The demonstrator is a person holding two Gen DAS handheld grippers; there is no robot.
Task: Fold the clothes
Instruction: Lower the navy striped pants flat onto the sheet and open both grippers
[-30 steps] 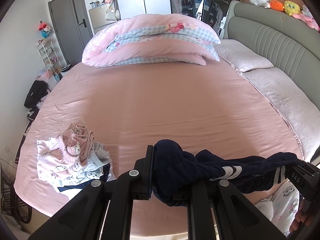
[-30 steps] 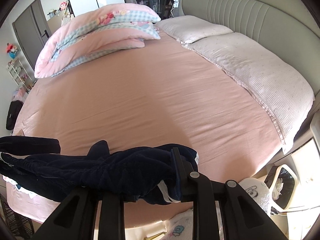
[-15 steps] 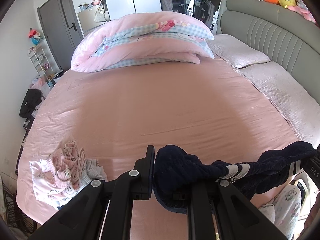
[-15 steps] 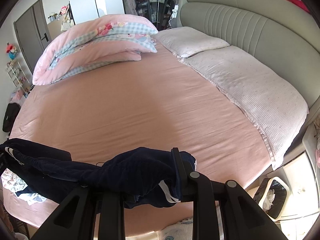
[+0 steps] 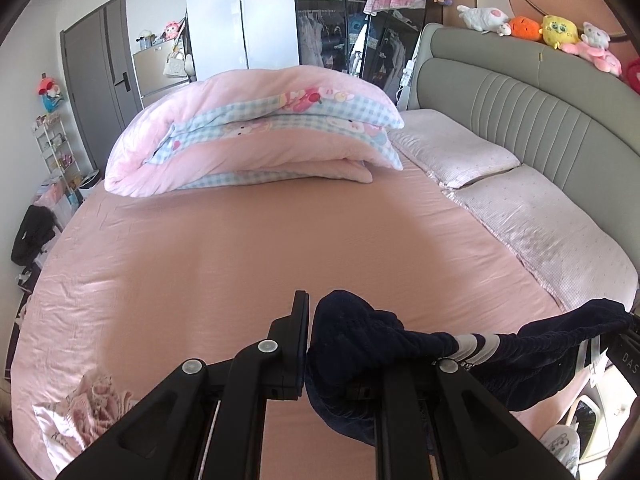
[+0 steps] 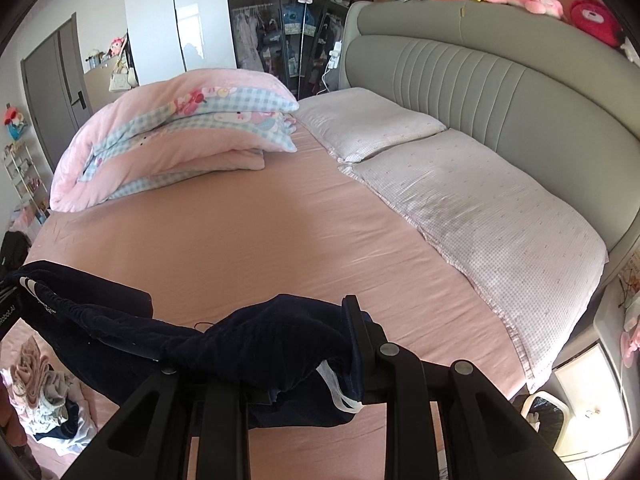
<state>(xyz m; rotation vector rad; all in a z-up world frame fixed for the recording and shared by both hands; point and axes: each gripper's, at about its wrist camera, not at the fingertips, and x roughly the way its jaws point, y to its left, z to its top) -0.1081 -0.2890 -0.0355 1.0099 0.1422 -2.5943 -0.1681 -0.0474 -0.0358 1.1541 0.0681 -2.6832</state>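
2 views, left wrist first.
Left tongs (image 5: 308, 344): nearly closed — clamped on one end of the dark trousers (image 5: 400, 348), which bulge up between the fingers.
Trousers: navy with white stripes, strung from these tongs off to the right edge, held clear above the pink sheet (image 5: 240, 260).
Right tongs, seen from here (image 5: 624, 354): only a black corner shows at the edge, with cloth running into it.
Clothes pile (image 5: 84, 412): pink and white, on the near left corner of the bed.
Quilt (image 5: 256, 136): folded, at the far side of the bed.

Right wrist view.
Right tongs (image 6: 304, 344): narrow gap, pinching the other end of the trousers (image 6: 256, 344) — cloth drapes over the left finger.
Trousers: stretch away to the left edge, above the sheet (image 6: 260, 240).
Pillows (image 6: 480, 216): 2, along the grey headboard (image 6: 520, 92).
Clothes pile (image 6: 44, 404): low left, under the hanging cloth.
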